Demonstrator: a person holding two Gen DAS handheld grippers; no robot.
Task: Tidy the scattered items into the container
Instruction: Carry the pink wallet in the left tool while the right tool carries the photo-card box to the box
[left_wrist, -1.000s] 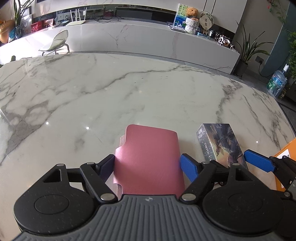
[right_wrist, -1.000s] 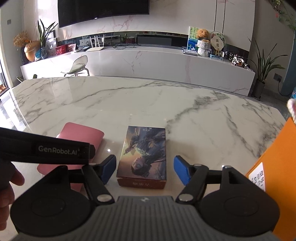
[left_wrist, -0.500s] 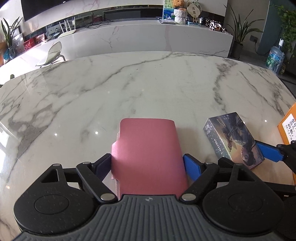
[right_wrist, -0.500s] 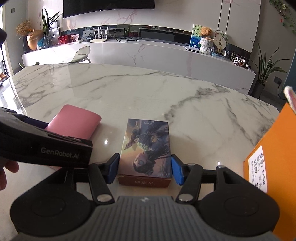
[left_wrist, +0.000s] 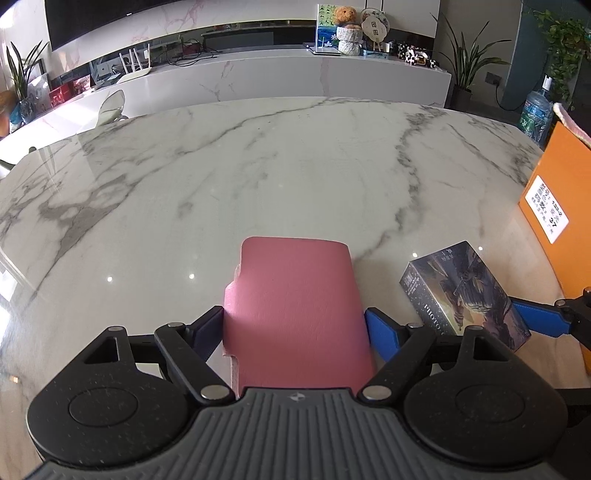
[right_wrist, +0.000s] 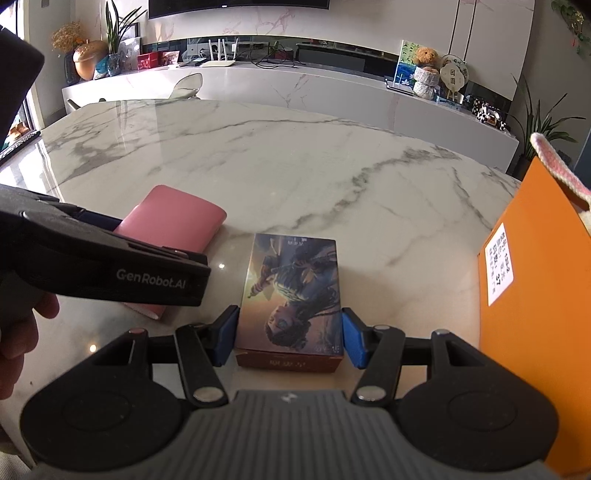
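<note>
My left gripper (left_wrist: 295, 326) is shut on a pink wallet (left_wrist: 295, 299), pads against both its sides, held just above the marble table (left_wrist: 258, 166). My right gripper (right_wrist: 290, 338) is shut on a picture-printed card box (right_wrist: 291, 295), pads pressing both its long sides. The box also shows in the left wrist view (left_wrist: 465, 291), and the wallet in the right wrist view (right_wrist: 173, 225). An orange container (right_wrist: 539, 295) stands at the right, close to the box; it also shows in the left wrist view (left_wrist: 561, 206).
The body of the left gripper (right_wrist: 110, 266) crosses the left of the right wrist view. A white rope handle (right_wrist: 557, 166) hangs at the orange container's top. A white counter with ornaments lies beyond the table's far edge.
My right gripper has closed from wide open onto the card box. My left gripper kept its hold on the pink wallet and turned, so the orange container is now in its view.
</note>
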